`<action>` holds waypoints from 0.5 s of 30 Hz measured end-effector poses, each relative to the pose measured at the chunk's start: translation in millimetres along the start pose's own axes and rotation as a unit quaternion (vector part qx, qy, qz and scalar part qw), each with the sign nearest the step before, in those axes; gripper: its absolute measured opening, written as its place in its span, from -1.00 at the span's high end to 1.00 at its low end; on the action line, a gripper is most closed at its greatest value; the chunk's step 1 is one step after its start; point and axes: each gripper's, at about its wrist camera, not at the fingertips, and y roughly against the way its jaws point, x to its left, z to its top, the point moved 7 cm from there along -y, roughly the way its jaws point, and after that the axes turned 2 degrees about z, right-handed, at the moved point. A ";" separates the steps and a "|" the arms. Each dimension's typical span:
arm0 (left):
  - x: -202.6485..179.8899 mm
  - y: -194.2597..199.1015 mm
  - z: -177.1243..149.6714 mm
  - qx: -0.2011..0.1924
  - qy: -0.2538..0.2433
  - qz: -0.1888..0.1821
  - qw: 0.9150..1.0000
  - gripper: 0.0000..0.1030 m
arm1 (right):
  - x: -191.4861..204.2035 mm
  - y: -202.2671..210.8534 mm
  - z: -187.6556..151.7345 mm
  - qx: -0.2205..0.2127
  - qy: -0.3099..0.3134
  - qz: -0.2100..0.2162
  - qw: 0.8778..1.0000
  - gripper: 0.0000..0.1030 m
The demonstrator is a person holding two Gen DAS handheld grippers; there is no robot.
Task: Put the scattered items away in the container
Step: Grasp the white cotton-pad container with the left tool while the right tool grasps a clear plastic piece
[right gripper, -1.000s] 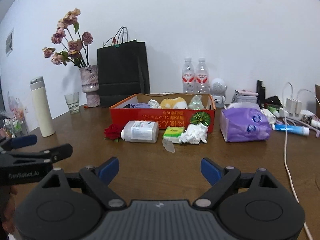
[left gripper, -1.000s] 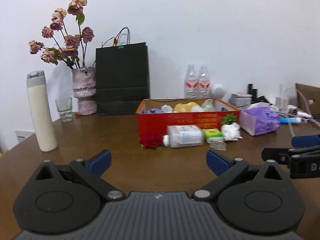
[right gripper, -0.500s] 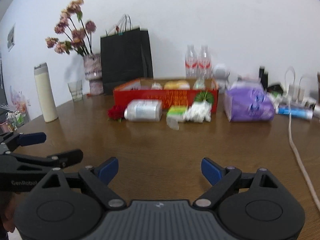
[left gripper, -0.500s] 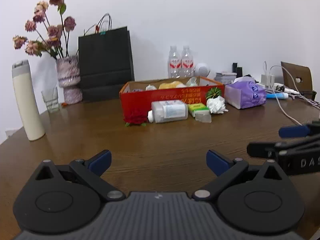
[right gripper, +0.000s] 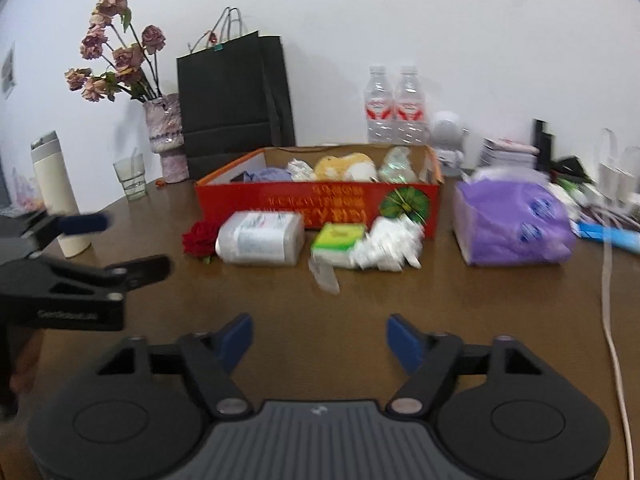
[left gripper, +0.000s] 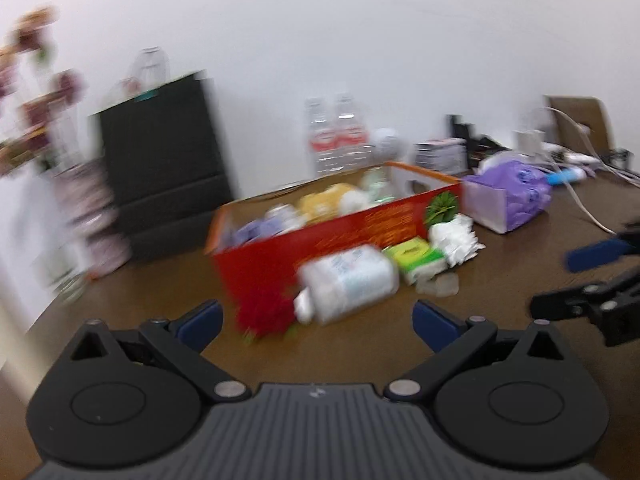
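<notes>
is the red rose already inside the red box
No, in the right wrist view the red rose lies on the table in front of the red box, beside the white bottle lying on its side.

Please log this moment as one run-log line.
phase: approach | left gripper: open, empty | right gripper: jaws closing, empty | bottle, rose: outside red box

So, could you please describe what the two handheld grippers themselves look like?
Both match: the left gripper and the right gripper have a black body with round discs, angled black link arms with silver pivot pins, a ribbed grey centre panel and two blue-padded fingers. Faint white lettering marks the left gripper's side; it is too blurred to read.
</notes>
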 end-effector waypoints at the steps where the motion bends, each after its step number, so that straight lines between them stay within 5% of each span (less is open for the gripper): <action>1: 1.5 -14.5 4.2 0.007 -0.009 -0.019 1.000 -1.00 | -1.0 -10.5 5.1 0.003 0.008 0.005 1.000 -0.17; 7: 7.5 -95.9 15.8 0.056 -0.039 -0.110 0.992 -1.00 | -14.9 -73.9 19.9 0.046 0.029 0.012 0.998 0.00; 15: -0.7 -144.9 14.7 0.101 -0.087 -0.226 0.965 -0.98 | -13.6 -104.8 18.7 0.064 0.031 0.033 0.997 0.17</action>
